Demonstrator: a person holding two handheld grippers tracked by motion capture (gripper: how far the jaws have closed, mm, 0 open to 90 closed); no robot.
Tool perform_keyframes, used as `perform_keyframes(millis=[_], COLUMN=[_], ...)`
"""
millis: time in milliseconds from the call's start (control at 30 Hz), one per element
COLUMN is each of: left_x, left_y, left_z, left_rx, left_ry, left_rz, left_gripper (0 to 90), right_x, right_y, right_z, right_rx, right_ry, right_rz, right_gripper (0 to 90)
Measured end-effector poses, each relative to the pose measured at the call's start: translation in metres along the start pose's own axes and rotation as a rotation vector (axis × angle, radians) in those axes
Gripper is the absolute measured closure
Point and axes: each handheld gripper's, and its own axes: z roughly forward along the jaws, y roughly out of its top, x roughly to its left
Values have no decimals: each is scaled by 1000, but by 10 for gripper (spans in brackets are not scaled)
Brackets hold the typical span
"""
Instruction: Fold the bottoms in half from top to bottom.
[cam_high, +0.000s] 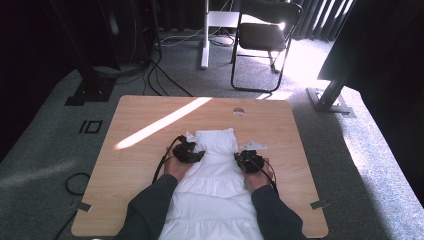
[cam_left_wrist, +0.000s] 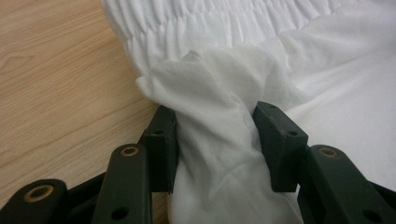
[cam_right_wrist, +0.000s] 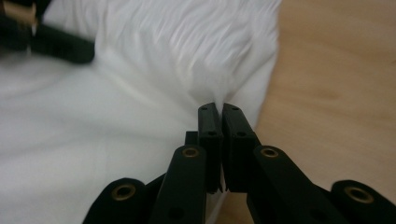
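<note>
A white ruffled garment (cam_high: 215, 185) lies flat on the wooden table (cam_high: 140, 165), its gathered elastic band (cam_left_wrist: 210, 23) at the far end. My left gripper (cam_high: 194, 151) sits at the garment's left edge just below that band. In the left gripper view a bunched fold of the white cloth (cam_left_wrist: 210, 107) fills the gap between the jaws of the left gripper (cam_left_wrist: 215, 135) and touches both pads. My right gripper (cam_high: 248, 160) is at the garment's right edge. Its jaws (cam_right_wrist: 220, 109) stand nearly together, pinching a thin edge of the cloth (cam_right_wrist: 140, 116), with creases running to the tips.
A folding chair (cam_high: 265, 35) and a white desk leg (cam_high: 204, 35) stand on the grey carpet beyond the table. Cables (cam_high: 160, 75) trail on the floor at the back left. A sunlit stripe (cam_high: 160, 122) crosses the tabletop. Bare wood lies on both sides of the garment.
</note>
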Motion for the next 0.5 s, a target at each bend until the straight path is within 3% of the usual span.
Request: perform_keyframes(millis=[67,133,233,267,300,333,400,433,500], left_x=[0,0,0,1,1,1,1,0,-1], left_y=[0,0,0,0,0,0,0,-1,-2], left_z=[0,0,0,0,1,1,1,1,1], left_rx=[-1,-1,-2,-5,-7,-8,-7,-8,-14], left_ry=[2,3,-3,-10,-17,-21,-22,-25,-33], left_rz=[-2,-4,-8,-12,-13,-15,-19,-15,-13], left_gripper=[542,542,540,532,519,499,460,441,413], right_x=[-3,-9,-13,-14,-13,-11,-8,-6,-3], right_y=[6,13,15,17,18,18,18,20,26], right_z=[-2,1,5,15,22,29,38,38,28], right_rx=[-17,-3,-7,8,43,86,123,121,47], right_ry=[-19,-22,47,118,122,125,113,87,4], right_rz=[7,37,66,78,70,58,8,-27,-87], right_gripper=[827,649,550,470,453,466,670,728,795])
